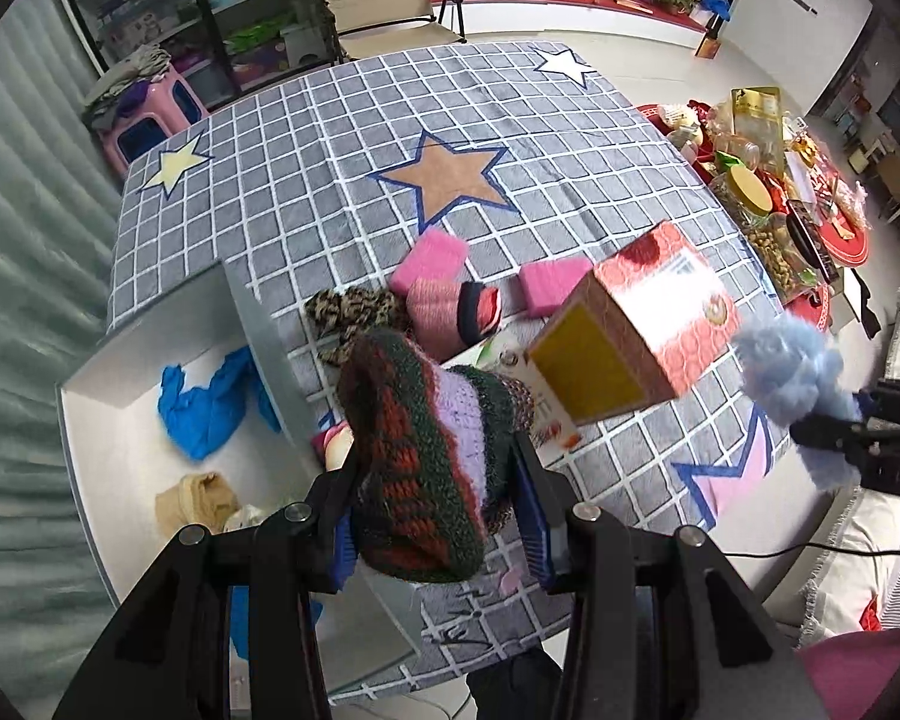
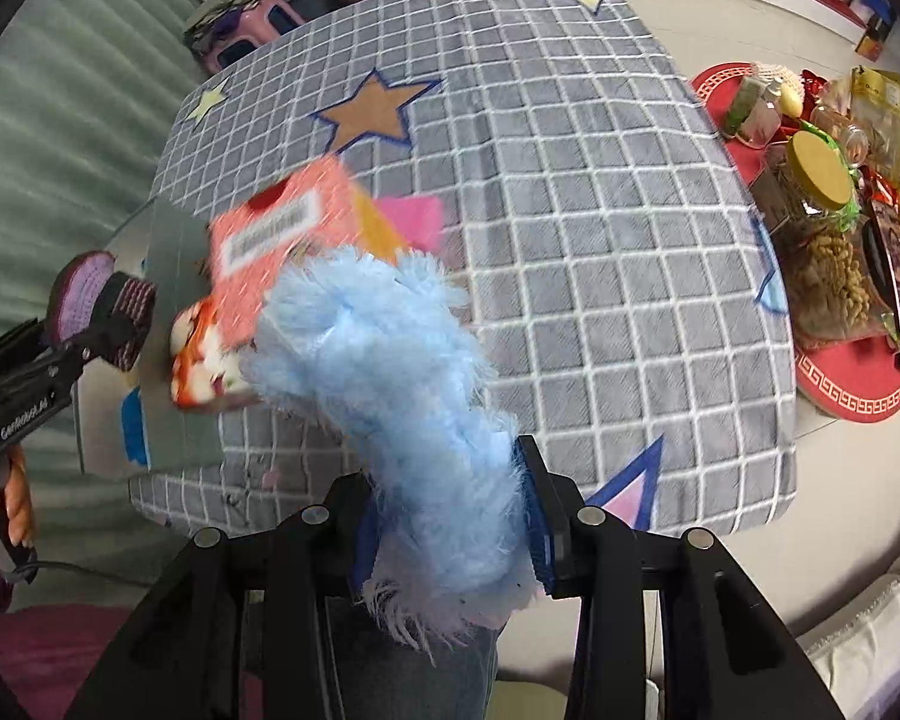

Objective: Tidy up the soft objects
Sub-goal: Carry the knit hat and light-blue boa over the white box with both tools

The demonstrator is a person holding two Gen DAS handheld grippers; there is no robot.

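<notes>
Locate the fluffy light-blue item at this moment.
The fluffy light-blue item is clamped in the right gripper, held above the checked cloth, just right of the red carton.

- My left gripper [image 1: 432, 516] is black with blue pads, and the knitted piece [image 1: 426, 450] in it is striped dark green, rust red and lilac.
- My right gripper [image 2: 450, 534] pinches a fluffy pale-blue piece [image 2: 402, 384].
- The tablecloth [image 1: 570, 192] is grey with a white grid and stars in tan, yellow and white.
- The carton [image 1: 642, 324] is salmon-red with a yellow end.
- I see pink sponges [image 1: 429, 261] and a blue glove [image 1: 210, 402] in the white box [image 1: 120, 372].
</notes>
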